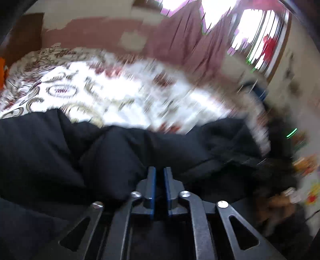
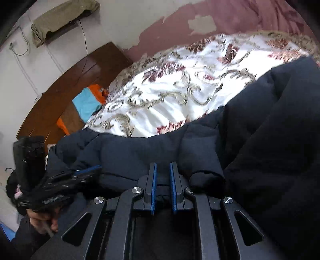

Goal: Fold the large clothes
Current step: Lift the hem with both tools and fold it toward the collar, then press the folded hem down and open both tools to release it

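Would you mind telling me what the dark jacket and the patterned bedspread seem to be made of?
Dark jacket: likely padded synthetic shell, matte, judging by its puffy quilted sections. Patterned bedspread: probably a smooth woven fabric with slight sheen, printed with scrolls and flowers; blur leaves this uncertain.

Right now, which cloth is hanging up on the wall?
The olive-green cloth, draped high on the wall. The dark puffy jacket lies on the patterned bed, and the orange-and-blue cloth sits lower, beside the bed.

Matt quilted cloth jacket (image 2: pixel 160 152); glossy bedspread (image 2: pixel 160 96)
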Demonstrator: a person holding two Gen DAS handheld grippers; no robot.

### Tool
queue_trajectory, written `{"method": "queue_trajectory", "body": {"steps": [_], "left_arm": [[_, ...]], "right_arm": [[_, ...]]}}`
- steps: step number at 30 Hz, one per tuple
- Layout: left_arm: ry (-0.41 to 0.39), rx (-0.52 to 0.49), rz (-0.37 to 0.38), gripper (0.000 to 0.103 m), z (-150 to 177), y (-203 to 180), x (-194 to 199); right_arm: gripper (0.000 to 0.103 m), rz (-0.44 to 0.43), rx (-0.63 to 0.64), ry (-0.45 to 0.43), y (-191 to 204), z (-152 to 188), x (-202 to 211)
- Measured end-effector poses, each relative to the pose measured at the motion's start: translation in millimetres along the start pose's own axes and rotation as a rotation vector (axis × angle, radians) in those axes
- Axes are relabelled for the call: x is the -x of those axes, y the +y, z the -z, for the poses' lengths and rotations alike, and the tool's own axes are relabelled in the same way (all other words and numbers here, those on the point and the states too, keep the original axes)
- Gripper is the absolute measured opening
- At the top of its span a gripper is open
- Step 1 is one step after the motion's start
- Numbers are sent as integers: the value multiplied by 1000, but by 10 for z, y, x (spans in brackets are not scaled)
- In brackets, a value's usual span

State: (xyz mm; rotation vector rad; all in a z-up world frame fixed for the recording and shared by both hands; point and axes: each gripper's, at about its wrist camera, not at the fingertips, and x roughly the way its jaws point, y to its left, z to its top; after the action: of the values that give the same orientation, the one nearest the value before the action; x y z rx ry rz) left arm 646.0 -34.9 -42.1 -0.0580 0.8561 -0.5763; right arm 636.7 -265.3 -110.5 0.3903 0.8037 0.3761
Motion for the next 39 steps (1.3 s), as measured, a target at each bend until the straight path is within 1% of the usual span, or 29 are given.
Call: {"method": "queue_trajectory", "body": {"steps": [1, 5, 8, 10, 11, 14, 16, 19, 21, 24, 26, 28, 33, 37, 39], "left_arm": [[41, -20, -27, 6, 28, 2, -69], [127, -25, -73, 4, 26, 11, -206], [171, -14, -111, 4, 5, 22, -299], [180, -13, -139, 4, -9, 18, -360], [177, -9, -150, 4, -6, 10, -379], [160, 11, -178, 4, -20, 10, -461], [148, 11, -200, 4, -2, 0, -504], [110, -10, -229, 4, 48, -45, -496], [84, -13, -226, 4, 76, -46, -458], [47, 14, -180, 4, 115, 14, -379], [26, 42, -134, 4, 138, 78, -331], [17, 59, -112, 4, 140, 115, -320], [-11, 66, -104, 4, 162, 112, -279], [-18, 76, -93, 4, 168, 134, -268], [-20, 80, -91, 4, 170, 138, -269]], "right_arm": [[12, 6, 5, 23, 6, -1, -47], [12, 56, 72, 150, 72, -18, -313], [12, 88, 111, 233, 99, -90, -517], [9, 119, 126, 261, 103, -151, -652], [6, 136, 130, 263, 109, -169, -691], [6, 183, 159, 267, 169, -183, -821], [6, 193, 168, 257, 203, -175, -837], [7, 188, 168, 233, 242, -133, -779], [8, 182, 171, 217, 275, -105, -738], [11, 168, 178, 200, 294, -87, -662], [12, 153, 178, 199, 270, -51, -579], [12, 130, 172, 200, 266, -39, -536], [16, 67, 153, 174, 165, -37, -414], [17, -17, 139, 115, 157, -31, -294], [21, -45, 151, 88, 203, -41, -280]]}}
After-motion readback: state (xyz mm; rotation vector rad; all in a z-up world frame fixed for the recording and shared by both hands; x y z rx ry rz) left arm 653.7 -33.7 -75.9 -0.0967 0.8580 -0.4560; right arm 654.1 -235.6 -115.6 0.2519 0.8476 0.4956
